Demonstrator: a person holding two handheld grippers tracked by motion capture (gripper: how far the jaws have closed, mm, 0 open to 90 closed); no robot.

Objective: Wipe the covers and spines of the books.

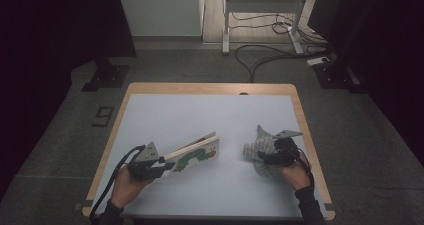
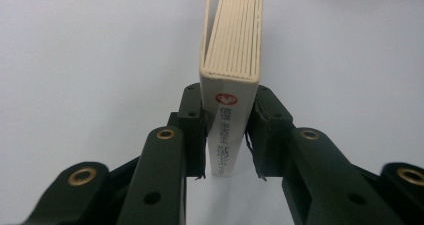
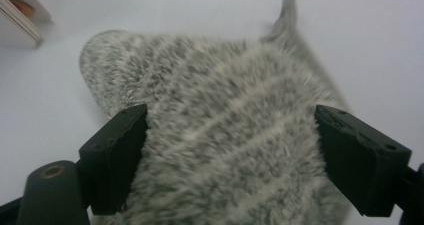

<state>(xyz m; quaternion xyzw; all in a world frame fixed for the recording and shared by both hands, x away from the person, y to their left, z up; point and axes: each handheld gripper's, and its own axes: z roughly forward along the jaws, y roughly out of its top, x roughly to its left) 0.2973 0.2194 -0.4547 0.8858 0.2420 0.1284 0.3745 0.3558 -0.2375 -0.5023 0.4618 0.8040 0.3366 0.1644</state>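
The left gripper [image 1: 162,166] has its fingers clamped on the spine of a board book [image 1: 196,153] (caterpillar cover) near the tabletop's [image 1: 200,116] front-left corner. The right gripper's [image 3: 230,160] fingers stand apart over a grey fuzzy sock [image 3: 220,135] near the right edge.

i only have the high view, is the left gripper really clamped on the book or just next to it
Observer: Clamped. In the left gripper view the left gripper has both pads pressed on the spine end of the book.
Operator: is the book flat
Observer: No, it stands on edge, and the page block shows as pale ribbed layers above the spine.
Operator: and the right one, has it grabbed that grey thing
Observer: Not yet. In the right gripper view the right gripper has its jaws spread wide, with the fuzzy grey sock between them.
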